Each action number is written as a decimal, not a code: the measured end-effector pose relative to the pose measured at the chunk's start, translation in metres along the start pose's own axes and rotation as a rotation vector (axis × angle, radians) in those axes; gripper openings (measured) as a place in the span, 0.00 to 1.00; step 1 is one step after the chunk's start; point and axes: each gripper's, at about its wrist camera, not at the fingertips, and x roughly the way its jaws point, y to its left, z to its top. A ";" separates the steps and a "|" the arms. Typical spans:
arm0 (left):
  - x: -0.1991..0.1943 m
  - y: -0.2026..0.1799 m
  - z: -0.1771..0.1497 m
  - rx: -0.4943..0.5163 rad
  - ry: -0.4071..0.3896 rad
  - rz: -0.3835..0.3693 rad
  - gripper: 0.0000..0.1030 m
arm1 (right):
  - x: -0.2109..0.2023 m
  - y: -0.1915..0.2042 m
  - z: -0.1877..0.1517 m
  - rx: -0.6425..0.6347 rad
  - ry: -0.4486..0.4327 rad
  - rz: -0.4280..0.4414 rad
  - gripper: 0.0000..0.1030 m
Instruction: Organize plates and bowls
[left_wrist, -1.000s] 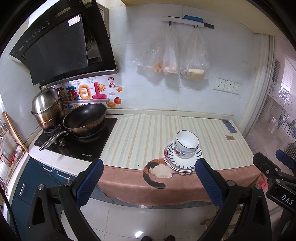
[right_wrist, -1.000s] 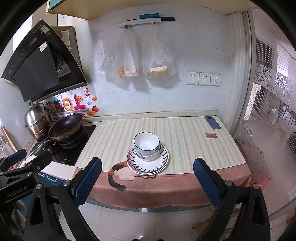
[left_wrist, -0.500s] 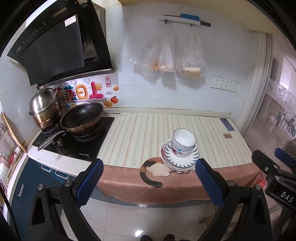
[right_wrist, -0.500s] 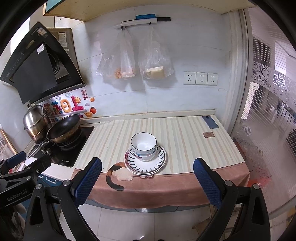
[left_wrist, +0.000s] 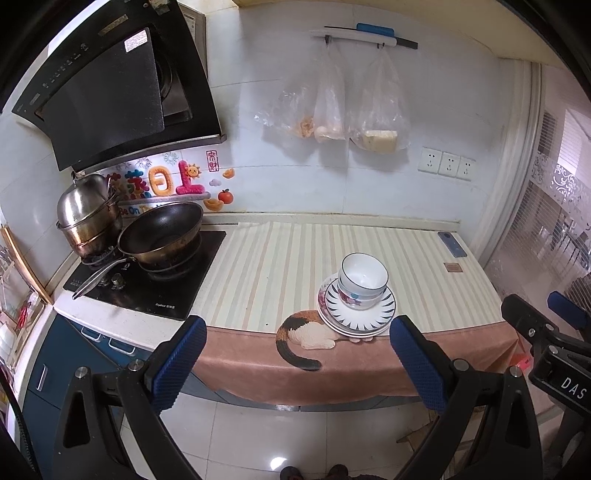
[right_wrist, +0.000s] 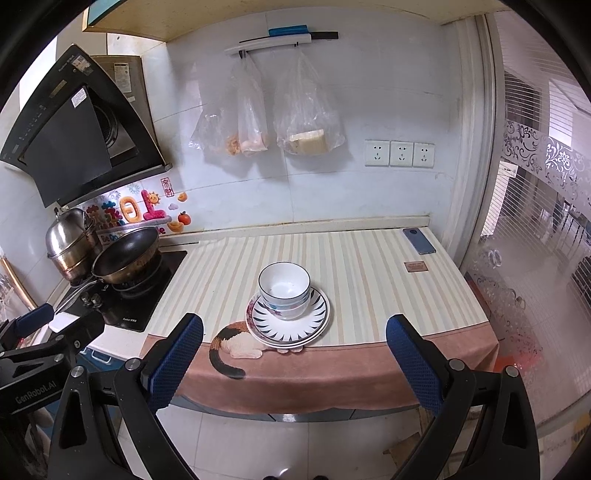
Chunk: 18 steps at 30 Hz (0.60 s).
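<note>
— Location of stack?
— Bowls (right_wrist: 283, 291) nested on plates (right_wrist: 288, 321), counter's front edge, dead ahead of right gripper (right_wrist: 293, 352); rightward of left gripper (left_wrist: 297, 354).
— Jaws?
— Both spread wide, empty, well short.

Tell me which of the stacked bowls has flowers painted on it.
The bottom bowl, resting on the plates: pink flowers show on its side. The bowl nested inside it is white with a dark rim line.

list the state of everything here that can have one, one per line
left hand-held gripper: open, holding nothing
right hand-held gripper: open, holding nothing
bowls: nested upright, top one empty
plates: stacked flat under the bowls, at the counter's front edge
wok: upright on the stove, looks empty
steel pot: lid on
plastic bags: hanging on wall hooks, food inside
</note>
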 end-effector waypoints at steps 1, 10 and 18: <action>0.000 -0.001 0.000 0.001 0.000 0.001 0.99 | 0.001 -0.001 0.000 0.002 0.002 0.002 0.98; 0.001 -0.001 0.000 0.001 0.002 0.006 0.99 | 0.004 -0.001 -0.001 0.003 0.007 0.004 0.99; 0.001 0.000 0.000 0.001 -0.003 0.016 0.99 | 0.005 0.002 -0.003 0.001 0.004 0.008 0.99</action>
